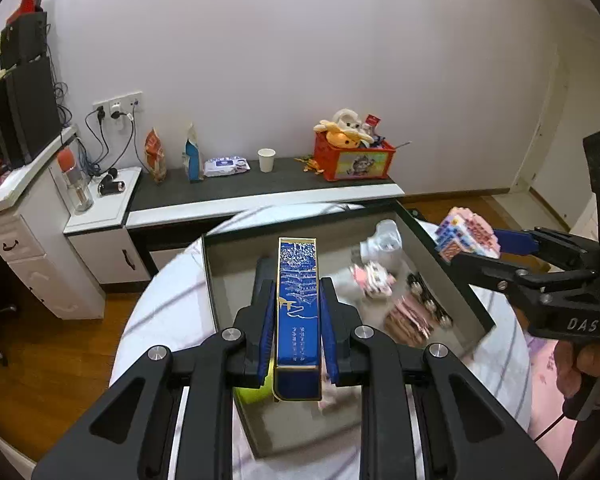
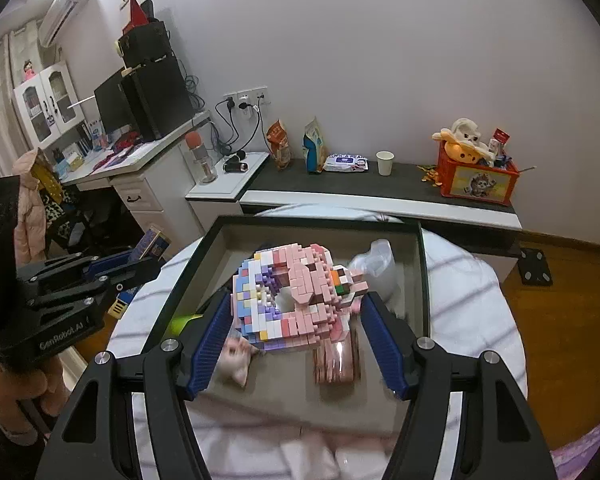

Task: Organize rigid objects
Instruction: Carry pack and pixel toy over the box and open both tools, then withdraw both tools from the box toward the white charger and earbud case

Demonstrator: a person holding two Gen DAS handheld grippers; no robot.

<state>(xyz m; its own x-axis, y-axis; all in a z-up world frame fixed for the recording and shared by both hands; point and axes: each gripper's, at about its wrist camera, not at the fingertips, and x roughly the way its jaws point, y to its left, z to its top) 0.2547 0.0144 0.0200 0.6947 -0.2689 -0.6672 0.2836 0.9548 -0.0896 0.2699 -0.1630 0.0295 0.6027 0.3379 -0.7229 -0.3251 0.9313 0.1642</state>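
Left claw (image 1: 298, 336) is clamped tight on a long, slim blue box w/ gold trim (image 1: 298, 312), held above the shallow grey tray w/ black rim (image 1: 440, 248). Right claw (image 2: 296, 336) grips a pink & purple brick-built donut model (image 2: 292, 300), also above the tray. Pink bits & a white plastic bag (image 2: 376, 264) lie inside.

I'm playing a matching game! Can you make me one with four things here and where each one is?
1. blue box
2. pink block model
3. paper cup
4. red toy crate

A. on the dark shelf, beside the wipes
B. in the left gripper
C. at the shelf's right end
D. in the right gripper

Pairs: 1-B, 2-D, 3-A, 4-C
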